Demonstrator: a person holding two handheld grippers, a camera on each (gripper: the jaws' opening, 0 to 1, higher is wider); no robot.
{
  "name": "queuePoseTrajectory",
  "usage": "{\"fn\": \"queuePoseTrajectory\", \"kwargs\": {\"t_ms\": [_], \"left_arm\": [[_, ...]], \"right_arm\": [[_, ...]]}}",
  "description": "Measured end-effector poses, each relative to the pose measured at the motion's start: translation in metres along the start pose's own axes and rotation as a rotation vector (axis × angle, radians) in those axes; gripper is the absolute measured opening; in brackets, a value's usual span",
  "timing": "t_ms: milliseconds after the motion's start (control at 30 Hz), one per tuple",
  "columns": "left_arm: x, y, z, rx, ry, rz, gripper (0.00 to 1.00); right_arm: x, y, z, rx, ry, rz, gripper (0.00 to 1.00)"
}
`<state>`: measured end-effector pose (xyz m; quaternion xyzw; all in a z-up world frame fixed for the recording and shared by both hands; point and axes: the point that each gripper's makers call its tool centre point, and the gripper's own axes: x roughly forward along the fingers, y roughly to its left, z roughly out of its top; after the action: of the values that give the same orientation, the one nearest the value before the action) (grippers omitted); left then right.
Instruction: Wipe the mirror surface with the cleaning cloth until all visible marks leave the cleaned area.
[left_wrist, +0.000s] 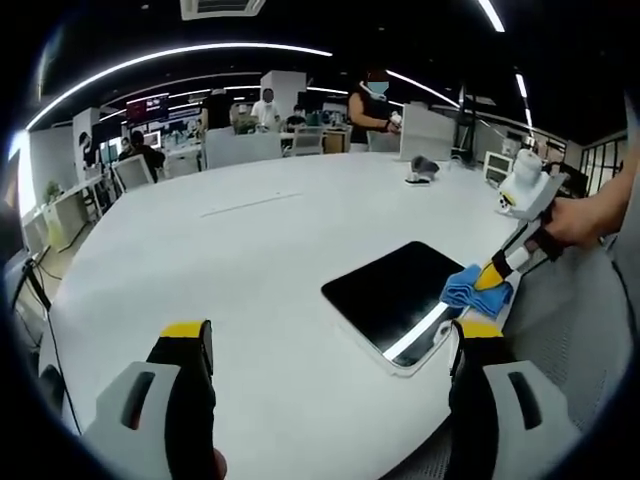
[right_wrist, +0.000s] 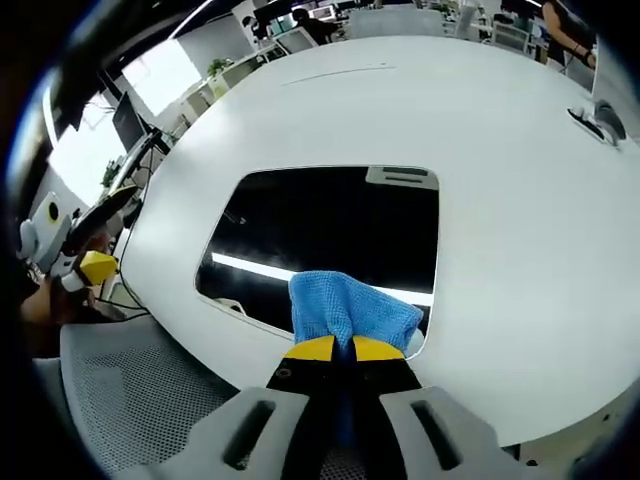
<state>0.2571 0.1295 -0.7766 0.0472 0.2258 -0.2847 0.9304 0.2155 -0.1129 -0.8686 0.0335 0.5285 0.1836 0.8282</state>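
The mirror (left_wrist: 395, 293) is a dark rounded rectangle lying flat on the white table, near its edge, with ceiling lights reflected in it. My left gripper (left_wrist: 333, 338) stands open well short of it, yellow-tipped fingers (left_wrist: 186, 338) wide apart with nothing between them. My right gripper (left_wrist: 494, 276) comes in from the right, shut on the blue cleaning cloth (left_wrist: 477, 291), which rests on the mirror's near right corner. In the right gripper view the blue cloth (right_wrist: 350, 306) bunches out of my right gripper (right_wrist: 335, 348) onto the mirror (right_wrist: 330, 225). The left gripper (right_wrist: 92, 266) shows at the left edge.
The big round white table (left_wrist: 250, 260) spreads beyond the mirror. A small grey object (left_wrist: 422, 168) lies at its far side, also seen as the grey object (right_wrist: 600, 122). A grey mesh chair seat (right_wrist: 130, 390) sits below the table edge. People and desks stand far behind.
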Motion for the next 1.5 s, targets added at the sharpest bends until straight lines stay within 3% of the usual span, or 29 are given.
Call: {"fn": "queuePoseTrajectory", "kwargs": {"t_ms": [667, 1500], "left_arm": [[-0.001, 0.006, -0.003, -0.005, 0.006, 0.011, 0.97], [0.001, 0.008, -0.005, 0.001, 0.026, 0.001, 0.97]], "right_arm": [[-0.005, -0.014, -0.003, 0.016, 0.005, -0.01, 0.0], [0.002, -0.02, 0.016, 0.052, -0.009, -0.017, 0.0]]}}
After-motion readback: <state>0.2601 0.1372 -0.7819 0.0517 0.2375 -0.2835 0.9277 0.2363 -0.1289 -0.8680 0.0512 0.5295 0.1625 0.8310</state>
